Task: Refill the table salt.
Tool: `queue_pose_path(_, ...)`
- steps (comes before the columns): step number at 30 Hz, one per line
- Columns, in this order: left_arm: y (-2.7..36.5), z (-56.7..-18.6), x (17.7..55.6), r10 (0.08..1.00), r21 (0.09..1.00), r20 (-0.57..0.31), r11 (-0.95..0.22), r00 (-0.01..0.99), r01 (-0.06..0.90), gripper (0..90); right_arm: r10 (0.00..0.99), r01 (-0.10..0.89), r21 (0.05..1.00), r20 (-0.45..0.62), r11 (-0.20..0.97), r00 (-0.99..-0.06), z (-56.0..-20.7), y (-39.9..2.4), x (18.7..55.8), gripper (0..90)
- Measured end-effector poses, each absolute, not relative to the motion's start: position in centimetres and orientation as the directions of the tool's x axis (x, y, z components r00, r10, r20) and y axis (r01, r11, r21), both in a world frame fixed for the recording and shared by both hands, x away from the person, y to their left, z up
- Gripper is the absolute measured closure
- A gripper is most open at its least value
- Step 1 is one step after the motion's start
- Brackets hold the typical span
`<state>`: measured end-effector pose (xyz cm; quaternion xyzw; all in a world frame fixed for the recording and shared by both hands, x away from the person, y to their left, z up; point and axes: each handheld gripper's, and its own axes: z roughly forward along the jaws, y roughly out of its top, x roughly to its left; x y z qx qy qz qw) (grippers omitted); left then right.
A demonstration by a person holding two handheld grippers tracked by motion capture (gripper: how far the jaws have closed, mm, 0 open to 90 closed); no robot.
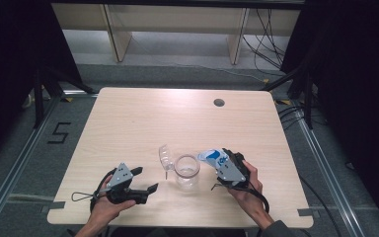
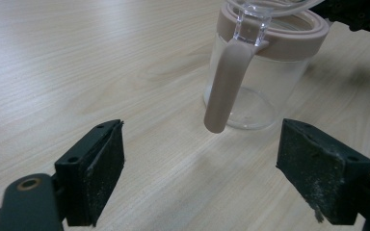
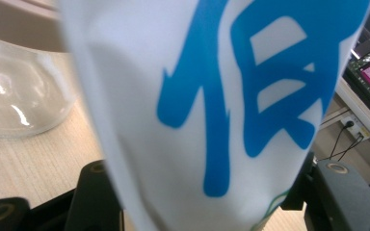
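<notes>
Near the front middle of the pale wooden table [image 1: 128,118], standing upright: clear glass jar with a pinkish-beige rim band [image 1: 186,170], mouth already uncovered, its hinged clear lid [image 1: 165,157] tipped back on the far left side and the beige latch strap [image 2: 225,86] hanging loose down the wall in the left gripper view. Lying tilted just right of the jar mouth, clamped across the middle by the right gripper [image 1: 225,163]: white plastic pouch printed with large blue characters [image 1: 213,157], its upper end pointing toward the rim but not over the opening as far as the high view tells. Looking close at the right gripper view, seeing the pouch [image 3: 212,110] pinched between the two black jaws, the glass wall sitting just behind to the left. Hovering near the jar on its left, well short of contact: left gripper [image 1: 145,180], jaws spread wide and grasping nothing, aiming at the latch side. Judging from this: opening step finished, pouch picked up and brought beside the jar; remaining, getting the pouch or its contents into the jar, then swinging the lid down and fastening the strap. Jar interior appearing empty, though hard to be sure through the glass.
</notes>
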<state>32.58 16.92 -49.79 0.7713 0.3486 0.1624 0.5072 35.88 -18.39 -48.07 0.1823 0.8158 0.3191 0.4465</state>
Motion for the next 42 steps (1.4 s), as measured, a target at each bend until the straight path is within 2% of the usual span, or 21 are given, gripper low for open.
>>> queue_pose_path(13,16.87,-49.79,32.55,0.699,0.899,-0.113,-0.231,0.706,0.373,16.4,0.567,-0.005,0.660,-0.650,0.751,-0.506,-47.74,-18.32,35.64,45.1)
queue_pose_path(28,16.90,-49.75,32.55,0.703,0.895,-0.103,-0.244,0.704,0.375,16.4,0.484,-0.046,0.565,-0.743,0.824,-0.463,-47.76,-17.87,35.58,45.4)
queue_pose_path(42,16.85,-49.75,32.52,0.701,0.896,-0.104,-0.242,0.706,0.373,16.3,0.451,-0.046,0.522,-0.776,0.852,-0.441,-47.96,-17.48,35.67,45.6)
